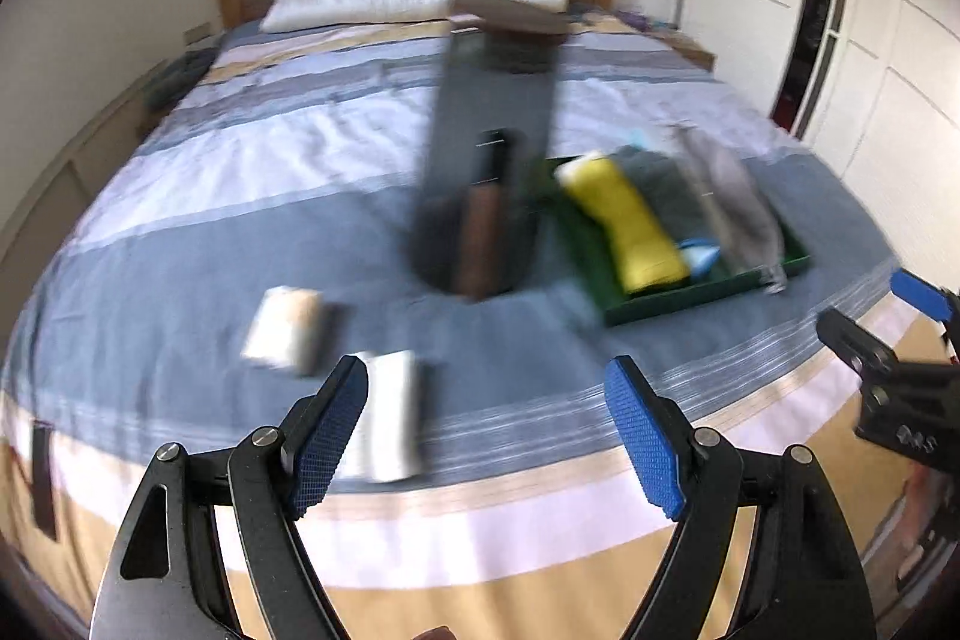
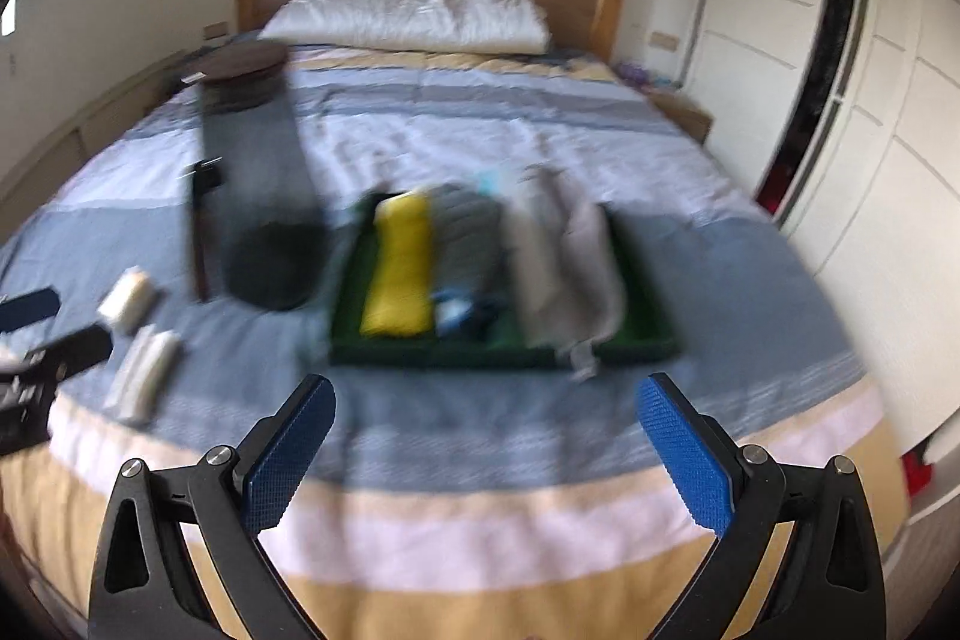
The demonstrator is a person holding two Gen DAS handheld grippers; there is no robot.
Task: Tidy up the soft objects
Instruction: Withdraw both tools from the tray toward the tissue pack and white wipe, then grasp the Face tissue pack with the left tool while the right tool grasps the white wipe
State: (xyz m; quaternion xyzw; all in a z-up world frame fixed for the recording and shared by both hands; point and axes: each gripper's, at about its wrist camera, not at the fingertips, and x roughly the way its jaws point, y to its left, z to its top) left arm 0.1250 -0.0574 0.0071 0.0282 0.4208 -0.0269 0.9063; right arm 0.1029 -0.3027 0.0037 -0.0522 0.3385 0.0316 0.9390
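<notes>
Left gripper [image 1: 486,430]: fingers spread wide, nothing between the blue pads; it hangs over the foot edge of the bed [image 1: 240,196], above the pale and tan bands of the cover
Right gripper [image 2: 486,448]: fingers also wide apart and holding nothing, above the same foot edge, facing the green tray [image 2: 498,355]
Green tray: lies on the blue band of the cover, right of the bed's middle, its front rim near the foot edge
Tray contents: a yellow roll [image 2: 399,265] on the left, dark grey folded cloth [image 2: 465,232] beside it, a small blue piece [image 2: 453,313] in front, and light grey cloth [image 2: 564,268] on the right, one corner drooping over the front rim
Loose rolls: two white rolls outside the tray on the left, one [image 1: 288,328] farther in, one [image 1: 390,415] just beside the left gripper's left finger (both blurred)
Dark stand [image 1: 480,172]: tall dark upright post on a round base, just left of the tray, between it and the rolls
Open room: bare cover lies between the tray's front rim and the foot edge, and across the wide striped stretch up to the white pillow [image 2: 414,19]
Right side: white wardrobe doors [image 2: 870,112] close along the bed's right edge
</notes>
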